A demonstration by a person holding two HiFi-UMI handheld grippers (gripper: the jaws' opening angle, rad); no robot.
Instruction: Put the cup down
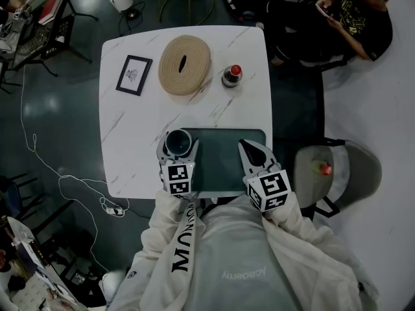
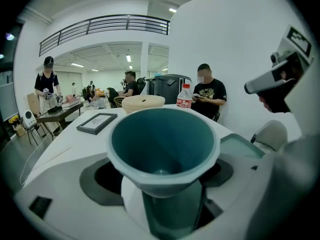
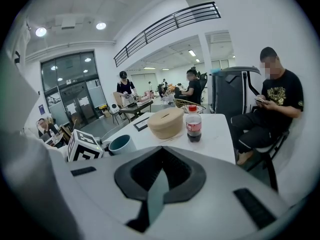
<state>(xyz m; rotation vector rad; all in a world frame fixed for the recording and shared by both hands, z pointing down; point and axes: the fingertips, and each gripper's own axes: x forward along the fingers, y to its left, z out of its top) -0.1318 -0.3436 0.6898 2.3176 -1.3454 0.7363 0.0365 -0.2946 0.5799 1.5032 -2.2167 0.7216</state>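
Note:
My left gripper point(image 1: 177, 150) is shut on a teal cup point(image 1: 177, 141), upright, at the far-left corner of a teal tray point(image 1: 220, 173) on the white marble table point(image 1: 130, 141). Whether the cup rests on the tray or hangs above it I cannot tell. In the left gripper view the cup point(image 2: 162, 144) fills the middle, mouth up and empty, held between the jaws of the left gripper point(image 2: 165, 189). My right gripper point(image 1: 251, 149) hovers over the tray's right part, shut with nothing in it. From the right gripper view the cup point(image 3: 120, 144) shows to the left, beyond the right gripper point(image 3: 159, 181).
A black picture frame point(image 1: 133, 75), a beige round box point(image 1: 185, 64) and a cola bottle point(image 1: 231, 75) stand on the table's far half. A grey chair point(image 1: 353, 173) with a small bottle on it is at the right. A seated person point(image 1: 353, 11) is beyond.

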